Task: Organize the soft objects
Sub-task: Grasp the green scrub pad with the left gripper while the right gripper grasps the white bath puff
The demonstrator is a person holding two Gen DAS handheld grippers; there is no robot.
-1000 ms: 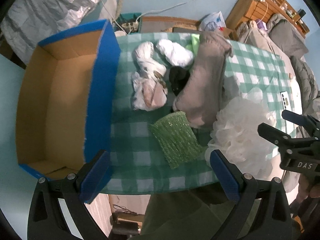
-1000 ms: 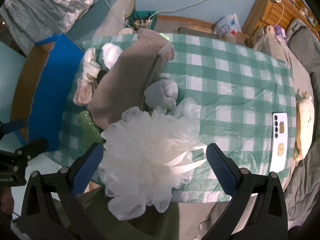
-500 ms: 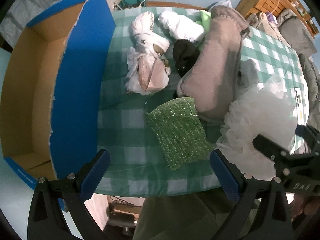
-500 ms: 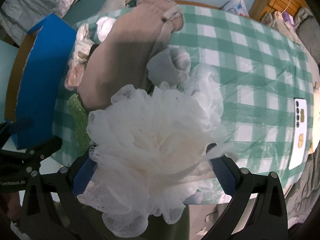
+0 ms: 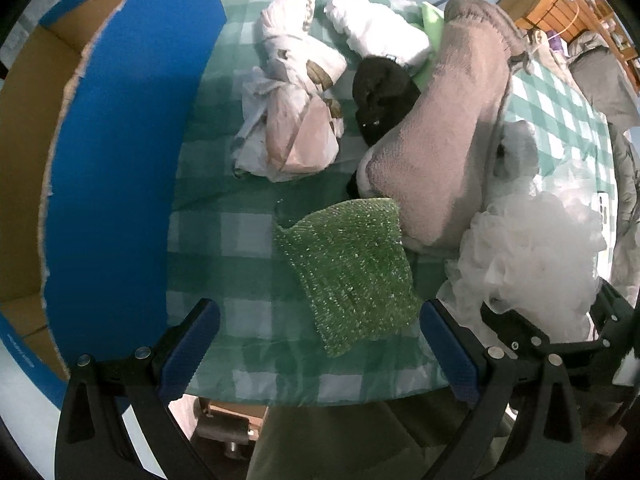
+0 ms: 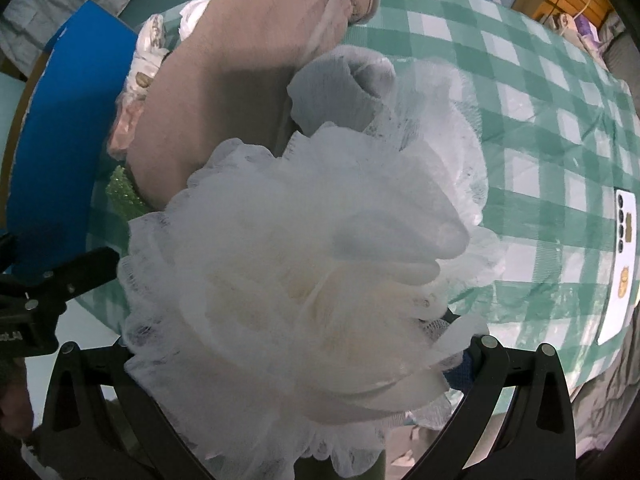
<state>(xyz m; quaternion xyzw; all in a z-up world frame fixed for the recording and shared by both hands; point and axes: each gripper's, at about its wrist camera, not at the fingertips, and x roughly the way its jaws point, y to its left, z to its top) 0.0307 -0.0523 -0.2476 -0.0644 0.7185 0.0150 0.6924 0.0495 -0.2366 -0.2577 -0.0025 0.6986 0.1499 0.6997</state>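
White mesh bath pouf [image 6: 304, 280] fills the space between the right gripper [image 6: 292, 360] fingers, near the front edge of the worktop [image 6: 532, 128]; the mesh hides the pads, so I can't tell whether the gripper is clamped on it or just around it. In the left wrist view the same pouf [image 5: 528, 256] sits at the right, with the right gripper's black frame [image 5: 560, 340] just under it. Touching the pouf on its far side: a rolled grey sock [image 6: 344, 84], and left of that a big folded pinkish-grey towel [image 6: 240, 64] lying lengthwise across the green-checked cloth. Left gripper [image 5: 320, 356] is spread wide, holding nothing, hovering over the front edge of the worktop with the green glittery scrub cloth [image 5: 352, 268] just ahead of its fingers; that cloth's far corner touches the towel [image 5: 440, 136]. Further back: a black sock ball [image 5: 380, 100] against the towel, a crumpled white/pink plastic bag bundle [image 5: 296, 112] to its left, a white rolled cloth [image 5: 376, 32] at the far edge, and a bit of light green fabric [image 5: 432, 20] tucked behind. Open cardboard box with blue outer walls [image 5: 120, 160] stands at the worktop's left edge. A white phone [image 6: 620, 264] lies on the cloth at the right side, well apart from the pile.
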